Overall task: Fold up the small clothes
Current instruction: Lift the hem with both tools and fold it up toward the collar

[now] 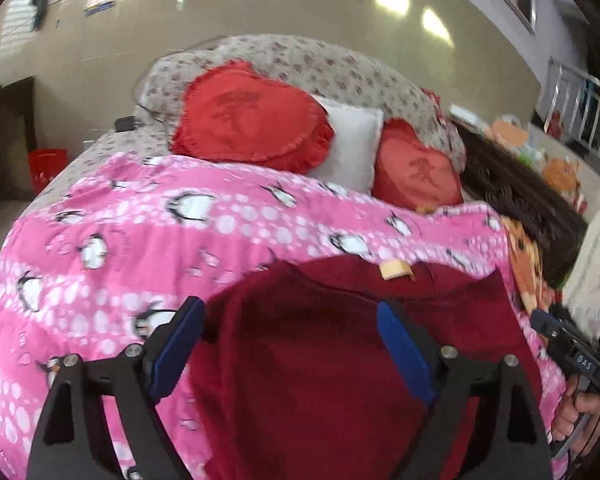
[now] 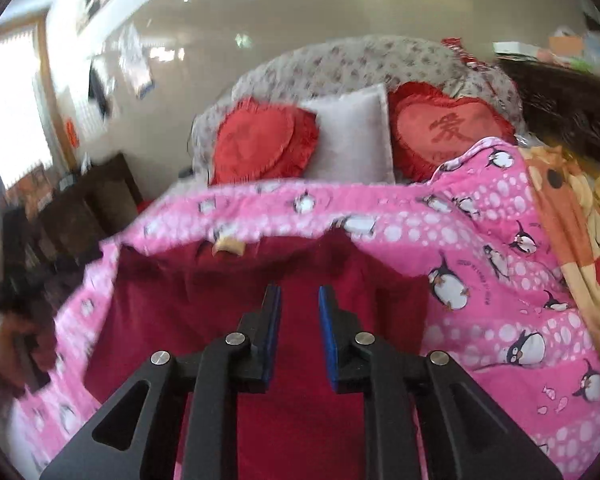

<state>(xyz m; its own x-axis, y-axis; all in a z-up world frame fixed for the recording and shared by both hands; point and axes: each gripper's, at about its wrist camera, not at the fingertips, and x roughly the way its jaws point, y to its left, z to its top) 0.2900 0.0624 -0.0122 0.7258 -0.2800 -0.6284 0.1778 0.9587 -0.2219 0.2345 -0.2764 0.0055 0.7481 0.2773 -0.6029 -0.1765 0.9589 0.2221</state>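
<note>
A dark red garment (image 1: 320,360) lies spread on a pink penguin-print quilt (image 1: 140,240), with a tan label (image 1: 396,269) at its far edge. My left gripper (image 1: 290,306) hangs open above the garment's left part, with its left finger over the quilt. My right gripper (image 2: 300,294) is over the garment (image 2: 220,300), its jaws a narrow gap apart and nothing between them. The label shows in the right wrist view (image 2: 228,246). The right gripper's body shows at the right edge of the left wrist view (image 1: 572,352).
Two red heart cushions (image 1: 252,120) (image 1: 418,172) and a white pillow (image 1: 352,144) lie at the head of the bed. An orange blanket (image 2: 568,220) lies right of the quilt. A dark cabinet (image 2: 80,208) stands left of the bed.
</note>
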